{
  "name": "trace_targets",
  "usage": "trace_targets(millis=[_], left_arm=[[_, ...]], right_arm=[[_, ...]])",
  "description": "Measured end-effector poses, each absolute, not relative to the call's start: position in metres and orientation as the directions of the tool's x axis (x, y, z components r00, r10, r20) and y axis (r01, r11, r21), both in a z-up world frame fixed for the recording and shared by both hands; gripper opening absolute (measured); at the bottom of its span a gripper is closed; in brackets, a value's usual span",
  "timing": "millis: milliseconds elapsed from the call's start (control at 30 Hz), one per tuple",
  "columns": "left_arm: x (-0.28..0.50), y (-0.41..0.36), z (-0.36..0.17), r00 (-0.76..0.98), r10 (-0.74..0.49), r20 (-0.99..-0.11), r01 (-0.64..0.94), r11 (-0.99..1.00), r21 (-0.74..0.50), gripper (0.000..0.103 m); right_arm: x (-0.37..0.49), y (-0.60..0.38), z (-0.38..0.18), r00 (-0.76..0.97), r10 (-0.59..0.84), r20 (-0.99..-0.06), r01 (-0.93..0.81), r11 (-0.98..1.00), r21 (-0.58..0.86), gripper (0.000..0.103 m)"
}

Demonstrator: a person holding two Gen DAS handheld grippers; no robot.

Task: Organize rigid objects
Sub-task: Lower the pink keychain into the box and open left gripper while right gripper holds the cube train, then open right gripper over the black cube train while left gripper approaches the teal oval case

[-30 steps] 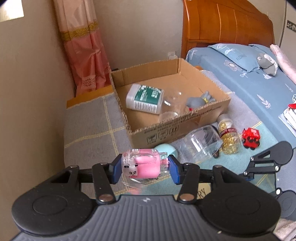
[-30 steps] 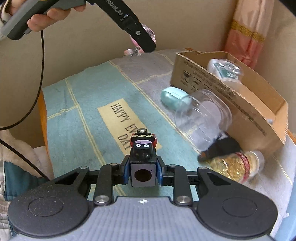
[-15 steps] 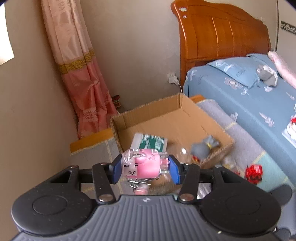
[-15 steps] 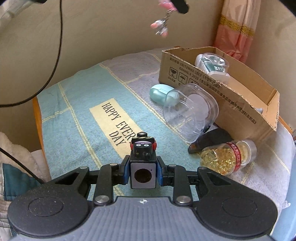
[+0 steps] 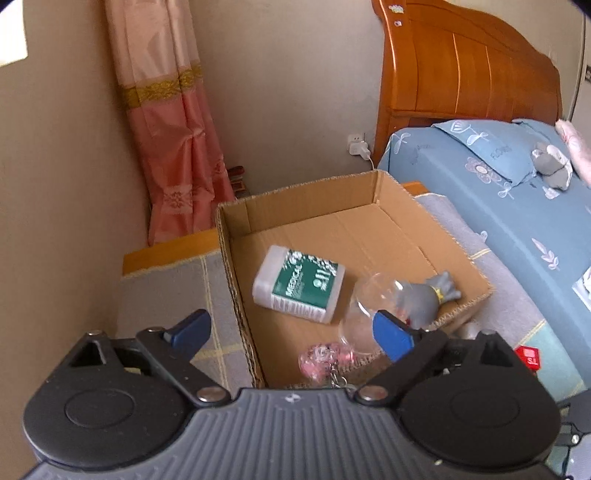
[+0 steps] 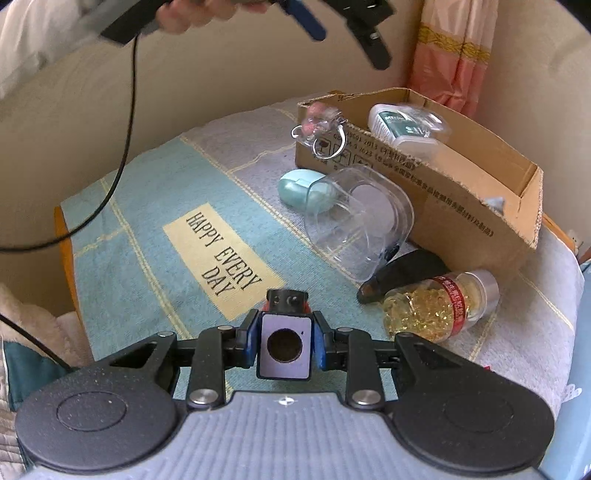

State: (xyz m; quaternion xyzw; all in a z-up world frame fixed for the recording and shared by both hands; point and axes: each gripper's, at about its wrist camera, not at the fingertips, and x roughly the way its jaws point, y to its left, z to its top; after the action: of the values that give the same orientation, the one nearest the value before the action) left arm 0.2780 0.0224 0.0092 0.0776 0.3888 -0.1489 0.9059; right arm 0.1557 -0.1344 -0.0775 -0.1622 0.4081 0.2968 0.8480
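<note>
My left gripper (image 5: 291,334) is open and empty above the near corner of the cardboard box (image 5: 369,221). The pink keychain toy (image 5: 325,358) is blurred below it, at the box's near wall; in the right wrist view the toy (image 6: 319,122) is in mid-air at the box corner (image 6: 461,206), under the left gripper (image 6: 347,26). The box holds a white and green bottle (image 5: 299,284), a clear cup (image 5: 369,306) and a grey figure (image 5: 424,299). My right gripper (image 6: 284,343) is shut on a small black and red toy car (image 6: 284,341), low over the mat.
On the mat (image 6: 155,258) in front of the box lie a mint case (image 6: 306,190), a clear plastic jar (image 6: 358,221), a black object (image 6: 402,273) and a bottle of yellow capsules (image 6: 439,302). A bed (image 5: 517,192) is at the right, a curtain (image 5: 166,122) behind.
My left gripper has risen over the box and opened, and the pink keychain toy has dropped out of it. My right gripper has lowered slightly, still holding the toy car.
</note>
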Motion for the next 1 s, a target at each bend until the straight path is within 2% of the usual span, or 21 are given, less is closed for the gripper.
trace_targets(millis=[67, 167, 200, 233, 467, 600, 833, 1000], left_arm=[[0.27, 0.023, 0.007, 0.657, -0.212, -0.724, 0.336, 0.941, 0.029, 0.095], [0.257, 0.024, -0.001, 0.664, -0.212, -0.717, 0.342, 0.939, 0.039, 0.096], [0.254, 0.025, -0.004, 0.664, -0.211, -0.718, 0.34, 0.94, 0.039, 0.096], [0.251, 0.026, -0.009, 0.662, -0.21, -0.719, 0.336, 0.941, 0.035, 0.096], [0.23, 0.034, -0.034, 0.678, -0.236, -0.696, 0.338, 0.941, 0.01, 0.097], [0.234, 0.037, -0.042, 0.655, -0.242, -0.716, 0.327, 0.945, -0.02, 0.097], [0.241, 0.025, -0.058, 0.665, -0.193, -0.721, 0.342, 0.938, 0.064, 0.097], [0.242, 0.021, -0.084, 0.645, -0.166, -0.746, 0.326, 0.942, 0.073, 0.097]], right_arm=[[0.156, -0.135, -0.076, 0.499, 0.372, -0.783, -0.627, 0.779, -0.03, 0.034], [0.155, -0.136, -0.075, 0.511, 0.37, -0.776, -0.609, 0.793, -0.023, 0.045], [0.154, -0.137, -0.075, 0.518, 0.366, -0.773, -0.599, 0.8, -0.023, 0.054], [0.153, -0.138, -0.075, 0.524, 0.366, -0.769, -0.592, 0.805, -0.02, 0.059], [0.153, -0.152, -0.076, 0.561, 0.339, -0.755, -0.502, 0.865, 0.015, 0.061], [0.15, -0.156, -0.077, 0.565, 0.344, -0.75, -0.48, 0.876, 0.041, 0.063], [0.148, -0.156, -0.077, 0.575, 0.347, -0.741, -0.469, 0.882, 0.049, 0.063], [0.144, -0.153, -0.077, 0.59, 0.34, -0.733, -0.461, 0.887, 0.04, 0.065]])
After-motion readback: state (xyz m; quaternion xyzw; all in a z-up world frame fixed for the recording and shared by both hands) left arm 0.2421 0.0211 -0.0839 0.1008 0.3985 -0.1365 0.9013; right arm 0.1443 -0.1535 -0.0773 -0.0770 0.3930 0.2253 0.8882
